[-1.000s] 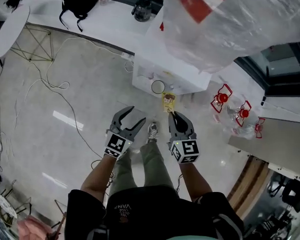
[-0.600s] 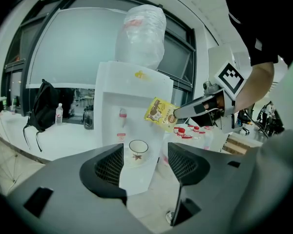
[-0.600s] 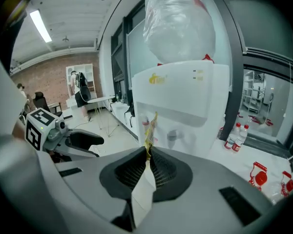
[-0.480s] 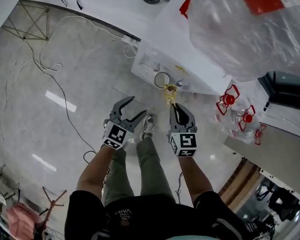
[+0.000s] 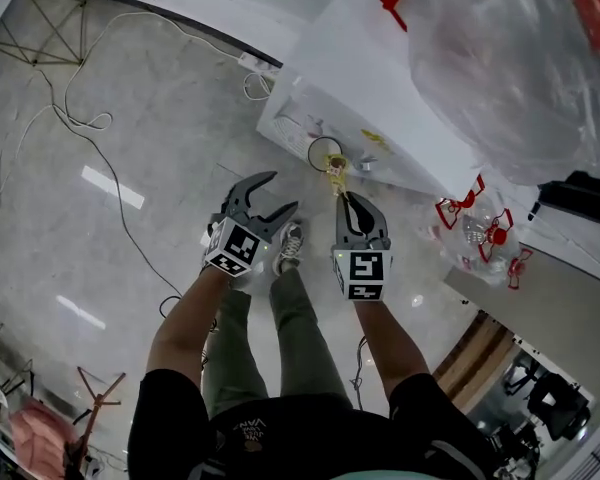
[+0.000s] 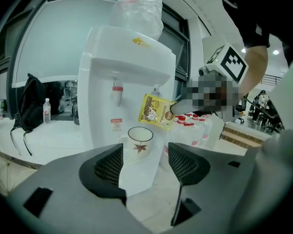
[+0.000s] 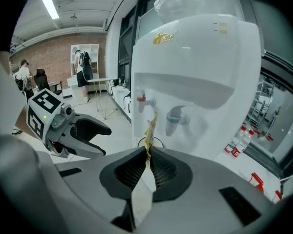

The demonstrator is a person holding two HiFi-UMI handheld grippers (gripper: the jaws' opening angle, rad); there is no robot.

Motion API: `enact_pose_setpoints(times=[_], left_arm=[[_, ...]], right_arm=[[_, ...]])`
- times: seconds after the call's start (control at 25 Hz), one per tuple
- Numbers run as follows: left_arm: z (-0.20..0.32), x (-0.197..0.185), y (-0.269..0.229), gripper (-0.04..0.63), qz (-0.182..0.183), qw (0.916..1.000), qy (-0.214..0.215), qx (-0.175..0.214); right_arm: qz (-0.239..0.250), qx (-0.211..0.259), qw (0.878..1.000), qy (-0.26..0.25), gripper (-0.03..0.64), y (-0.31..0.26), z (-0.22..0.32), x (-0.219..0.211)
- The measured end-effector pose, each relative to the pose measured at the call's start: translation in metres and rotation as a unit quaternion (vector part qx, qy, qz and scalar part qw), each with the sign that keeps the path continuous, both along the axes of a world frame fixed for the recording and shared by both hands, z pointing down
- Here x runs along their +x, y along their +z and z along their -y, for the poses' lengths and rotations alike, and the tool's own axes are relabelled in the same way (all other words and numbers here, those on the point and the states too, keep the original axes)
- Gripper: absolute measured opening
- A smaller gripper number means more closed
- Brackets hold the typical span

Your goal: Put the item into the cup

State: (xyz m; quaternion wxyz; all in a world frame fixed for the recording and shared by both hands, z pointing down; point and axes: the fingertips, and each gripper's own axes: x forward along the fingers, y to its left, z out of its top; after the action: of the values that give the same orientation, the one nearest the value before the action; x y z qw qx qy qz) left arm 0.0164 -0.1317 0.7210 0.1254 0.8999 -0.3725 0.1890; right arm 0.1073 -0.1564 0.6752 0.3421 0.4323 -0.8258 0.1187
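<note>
Yellow packet (image 6: 157,112): pinched by one end between the closed jaws of my right tool (image 7: 147,152) and held out just above the cup (image 6: 139,140), to one side of its mouth; I judge it not yet inside. The cup stands on the drip ledge of the water dispenser (image 6: 127,72), under the taps. My left tool (image 6: 145,149) holds nothing; its jaws have just been opening and stand wide. Done: packet gripped and near. Left: lower it in, release.
</note>
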Motion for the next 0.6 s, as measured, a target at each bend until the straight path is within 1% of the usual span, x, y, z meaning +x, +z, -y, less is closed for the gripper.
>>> enact_pose_setpoints(times=[0.12,0.36,0.48,0.6], left_arm=[[0.008,0.005,0.011,0.29,0.0,1.0,0.01,-0.001],[0.026,0.011,0.03,0.298,0.002,0.9996,0.029,-0.002],[0.036,0.017,0.038,0.304,0.005,0.9988,0.049,0.003],[0.044,0.022,0.046,0.308,0.012,0.9969,0.077,0.007]], right_arm=[[-0.011,-0.004,1.0,-0.003,0.055,0.008,0.01,0.001],[-0.015,-0.007,1.0,-0.011,0.055,0.022,0.024,-0.006],[-0.021,-0.01,1.0,-0.015,0.055,0.029,0.029,-0.006],[-0.029,-0.017,0.999,-0.024,0.055,0.032,0.031,-0.009]])
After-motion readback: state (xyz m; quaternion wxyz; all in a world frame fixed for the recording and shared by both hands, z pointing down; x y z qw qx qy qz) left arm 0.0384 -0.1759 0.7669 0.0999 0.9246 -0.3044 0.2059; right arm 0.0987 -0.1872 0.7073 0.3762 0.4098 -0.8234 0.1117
